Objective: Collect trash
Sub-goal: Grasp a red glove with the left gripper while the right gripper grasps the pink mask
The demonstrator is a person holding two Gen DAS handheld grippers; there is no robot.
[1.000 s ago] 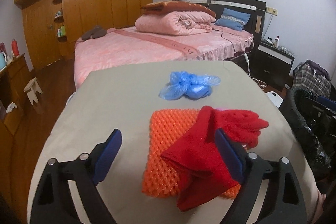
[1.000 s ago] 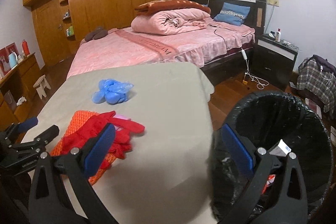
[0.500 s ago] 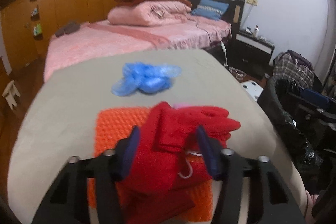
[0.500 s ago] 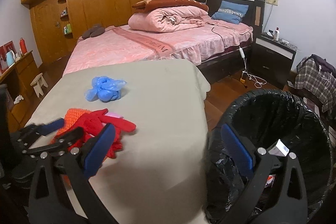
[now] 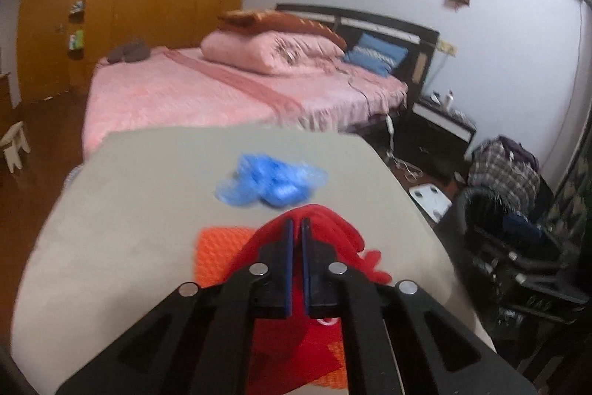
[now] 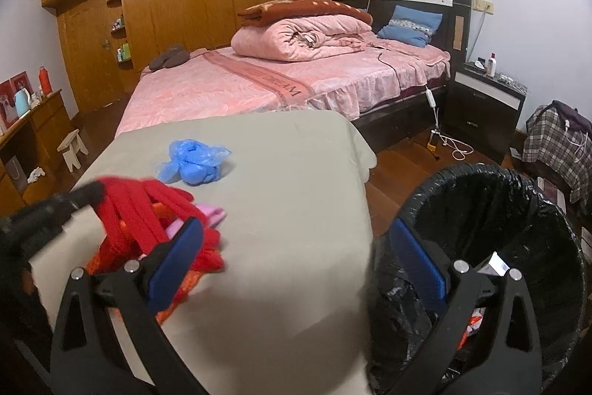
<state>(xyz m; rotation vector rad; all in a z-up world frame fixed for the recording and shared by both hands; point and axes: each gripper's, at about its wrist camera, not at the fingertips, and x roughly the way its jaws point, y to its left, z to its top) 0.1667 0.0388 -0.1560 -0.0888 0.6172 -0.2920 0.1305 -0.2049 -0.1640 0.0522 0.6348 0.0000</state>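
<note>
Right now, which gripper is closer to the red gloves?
Left. The left gripper is shut on the red gloves, lifting part of them off the table. The right gripper stands open beside them, touching nothing, partly over the trash bin.

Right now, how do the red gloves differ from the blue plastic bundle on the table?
The red gloves are thick fabric, pinched in the left gripper and partly raised off the orange mat; the blue plastic bundle is thin, crinkled film lying loose and untouched, farther toward the bed. The gloves look larger than the bundle. Both are soft items over the same grey table, still outside the bin.
</note>
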